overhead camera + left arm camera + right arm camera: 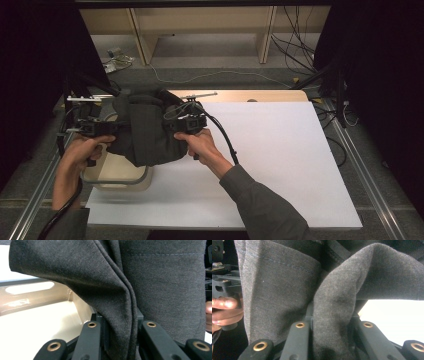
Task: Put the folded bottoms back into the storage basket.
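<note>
Holding the dark grey garment (145, 132) up off the white table (280, 160), I have it bunched between my two hands, hanging over the beige basket (117, 175) that stands at the table's left front corner. The lifting and gathering look done to me; what seems left is lowering the bundle into the basket and letting go, and nothing of it rests inside the basket yet, as far as I can tell.

As a bundle, its long axis runs roughly away from me, from the rounded bottom fold near me to the top edge at the far side. It sags lowest just above the basket's rim. In my left gripper view a stitched hem (162, 254) runs across the cloth, so that panel hangs with its seam level.

My left gripper (107, 127) is clamped on a thick fold at the bundle's left side, cloth pinched between its jaws. My right gripper (172, 124) is likewise closed on a fold at the right side, the two facing each other across the garment.
</note>
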Demonstrator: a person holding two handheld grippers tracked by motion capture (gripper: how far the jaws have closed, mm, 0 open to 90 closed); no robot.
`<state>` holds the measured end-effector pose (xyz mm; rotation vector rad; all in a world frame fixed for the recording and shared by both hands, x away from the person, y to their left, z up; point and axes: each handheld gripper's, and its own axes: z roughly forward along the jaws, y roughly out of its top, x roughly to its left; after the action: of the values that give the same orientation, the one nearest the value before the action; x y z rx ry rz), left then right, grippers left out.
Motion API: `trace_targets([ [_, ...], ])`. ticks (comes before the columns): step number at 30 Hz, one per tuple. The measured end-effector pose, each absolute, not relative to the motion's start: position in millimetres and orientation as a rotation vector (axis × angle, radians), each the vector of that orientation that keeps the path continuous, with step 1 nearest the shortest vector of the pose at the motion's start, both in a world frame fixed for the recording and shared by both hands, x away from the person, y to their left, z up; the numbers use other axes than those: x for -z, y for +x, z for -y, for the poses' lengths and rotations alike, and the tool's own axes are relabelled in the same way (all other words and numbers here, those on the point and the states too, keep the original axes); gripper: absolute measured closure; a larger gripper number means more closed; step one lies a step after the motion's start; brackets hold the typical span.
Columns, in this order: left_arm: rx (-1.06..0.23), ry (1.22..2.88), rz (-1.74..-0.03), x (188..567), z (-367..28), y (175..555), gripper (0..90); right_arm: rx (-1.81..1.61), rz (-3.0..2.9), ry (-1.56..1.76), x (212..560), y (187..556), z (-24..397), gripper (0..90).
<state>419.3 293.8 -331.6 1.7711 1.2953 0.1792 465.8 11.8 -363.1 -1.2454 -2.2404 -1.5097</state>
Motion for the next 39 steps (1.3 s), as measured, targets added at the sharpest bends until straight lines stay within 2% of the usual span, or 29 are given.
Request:
trace_targets([
  [26,-0.286,1.772,-1.430,337.0,-333.6,414.6,76.7,1.474,2.273,-1.267,366.8,464.2,-69.8,73.1],
  [39,-0.265,1.772,-1.483,350.3,-348.8,417.4,76.8,1.439,2.266,-1.285,376.9,461.7,-89.8,72.9],
])
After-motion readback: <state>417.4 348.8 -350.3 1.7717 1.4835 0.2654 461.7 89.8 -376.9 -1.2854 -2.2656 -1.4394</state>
